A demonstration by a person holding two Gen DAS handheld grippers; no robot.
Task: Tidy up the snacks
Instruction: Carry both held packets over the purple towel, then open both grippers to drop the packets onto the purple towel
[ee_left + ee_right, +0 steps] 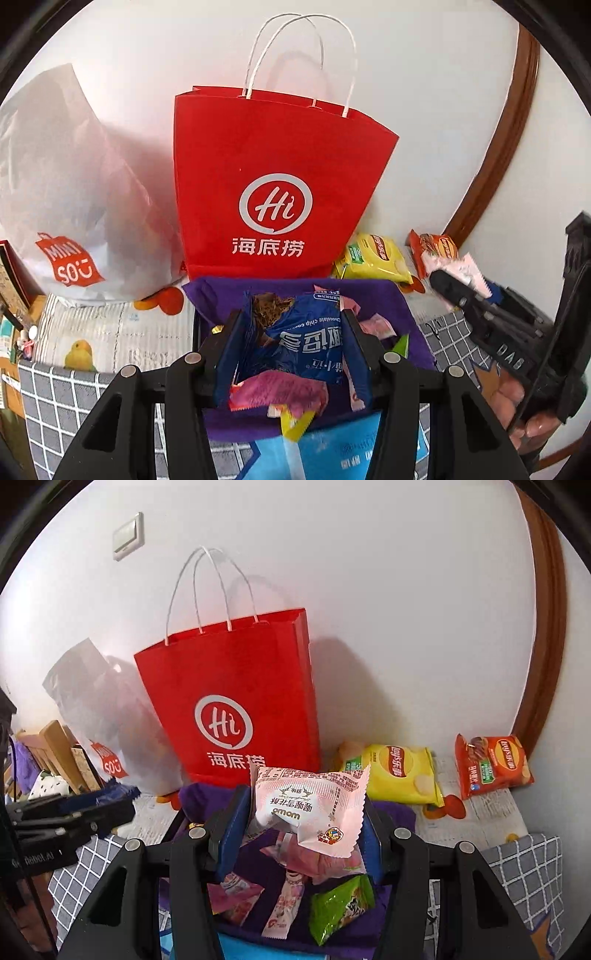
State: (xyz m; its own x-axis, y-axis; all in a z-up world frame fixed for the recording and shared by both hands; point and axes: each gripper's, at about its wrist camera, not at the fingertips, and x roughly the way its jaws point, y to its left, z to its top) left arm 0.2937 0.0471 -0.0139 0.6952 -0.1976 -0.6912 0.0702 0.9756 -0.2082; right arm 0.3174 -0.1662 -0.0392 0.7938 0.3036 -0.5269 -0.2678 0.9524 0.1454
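Left gripper (291,332) pinches a blue cookie packet (295,339); right gripper (306,812) pinches a pink snack packet (310,805), red bag (236,701) far behind.

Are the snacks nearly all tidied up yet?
Not yet. Done: yellow chip bag and orange chip bag lie side by side by the wall. In hand: left claw grips a blue cookie packet, right claw a pink packet. Left: loose snacks on the purple cloth.

Two crisp packets (402,775) (493,766); one red bag (236,686); one white bag (62,192).
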